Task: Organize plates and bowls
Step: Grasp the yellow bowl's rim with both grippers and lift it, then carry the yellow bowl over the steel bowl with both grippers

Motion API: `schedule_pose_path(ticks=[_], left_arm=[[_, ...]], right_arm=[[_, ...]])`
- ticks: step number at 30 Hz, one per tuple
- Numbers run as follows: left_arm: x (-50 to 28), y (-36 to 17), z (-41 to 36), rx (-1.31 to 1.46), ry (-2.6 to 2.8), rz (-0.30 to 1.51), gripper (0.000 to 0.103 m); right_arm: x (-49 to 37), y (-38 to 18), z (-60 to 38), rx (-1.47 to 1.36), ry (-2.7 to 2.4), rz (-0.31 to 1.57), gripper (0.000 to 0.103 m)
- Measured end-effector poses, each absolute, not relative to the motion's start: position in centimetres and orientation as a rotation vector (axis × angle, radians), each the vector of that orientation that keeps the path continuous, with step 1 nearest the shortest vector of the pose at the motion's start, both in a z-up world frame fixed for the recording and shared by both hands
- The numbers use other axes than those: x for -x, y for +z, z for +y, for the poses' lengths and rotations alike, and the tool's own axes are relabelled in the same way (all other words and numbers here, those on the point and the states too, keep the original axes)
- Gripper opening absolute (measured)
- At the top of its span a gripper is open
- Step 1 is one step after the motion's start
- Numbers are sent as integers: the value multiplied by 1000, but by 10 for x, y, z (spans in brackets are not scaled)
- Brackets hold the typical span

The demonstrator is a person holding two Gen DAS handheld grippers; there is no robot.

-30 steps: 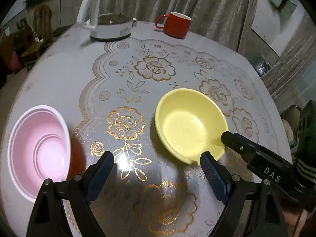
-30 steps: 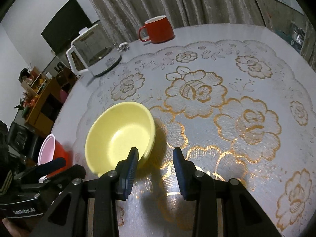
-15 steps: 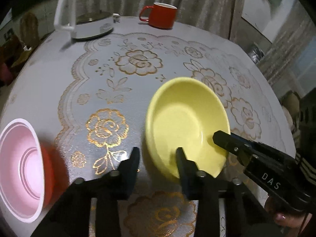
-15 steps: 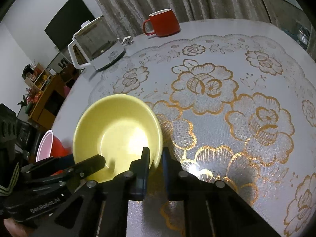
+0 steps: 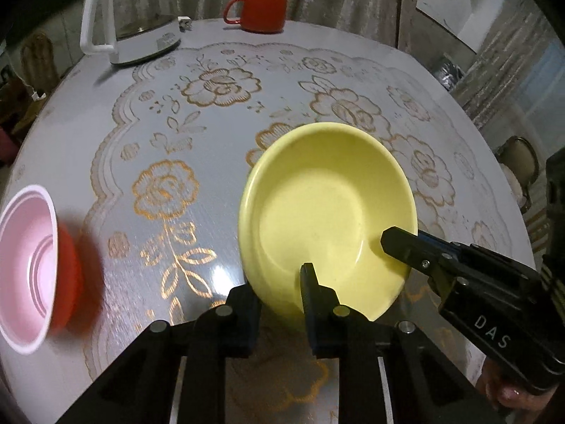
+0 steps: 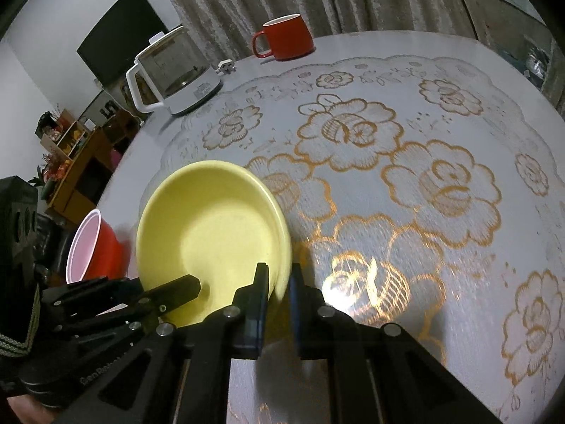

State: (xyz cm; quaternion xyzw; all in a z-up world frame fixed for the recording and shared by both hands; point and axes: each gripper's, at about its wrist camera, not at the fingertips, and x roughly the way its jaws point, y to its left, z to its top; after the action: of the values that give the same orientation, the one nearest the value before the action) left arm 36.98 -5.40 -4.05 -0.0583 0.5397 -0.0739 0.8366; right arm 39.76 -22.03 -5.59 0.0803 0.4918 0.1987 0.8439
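Observation:
A yellow bowl [image 5: 328, 212] stands on the floral tablecloth. My left gripper [image 5: 279, 286] has the bowl's near rim between its fingers. One finger is inside the bowl and one outside, and the jaws are closing tight with the pads against the wall. My right gripper [image 6: 279, 277] is shut on the rim of the same yellow bowl [image 6: 212, 226], on its right side. Each gripper shows in the other's view: the right gripper [image 5: 399, 240] and the left gripper [image 6: 183, 286]. A second bowl [image 5: 28, 265], red outside and pink inside, sits apart at the far left, also seen as the red bowl [image 6: 88, 243].
A glass kettle [image 5: 137, 17] with a white handle and a red mug [image 5: 263, 10] stand at the table's far edge. In the right wrist view the kettle [image 6: 176, 74] and mug [image 6: 287, 37] appear again. Curtains hang behind, and shelves and chairs stand around the round table [image 6: 459, 113].
Both grippers went from open to shut on the yellow bowl's rim. The left one shifted right from the gap between the two bowls onto the yellow bowl.

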Motion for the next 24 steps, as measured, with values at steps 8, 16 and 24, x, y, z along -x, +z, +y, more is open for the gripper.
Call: schedule_pose_path(ticks=[8,16,24], left_arm=[[-343,-35,-65,128,-190,1161,21],[-305,-17,-71,109,-211,1139,22],[-273,-7,-75,95,-240,1136,22]], right_arm=[[-368,-50,-231,-163,396,1041,10],[-328,-33,-240,-182,384,1003,10],[-288,-20,-246,-195,386,982,10]])
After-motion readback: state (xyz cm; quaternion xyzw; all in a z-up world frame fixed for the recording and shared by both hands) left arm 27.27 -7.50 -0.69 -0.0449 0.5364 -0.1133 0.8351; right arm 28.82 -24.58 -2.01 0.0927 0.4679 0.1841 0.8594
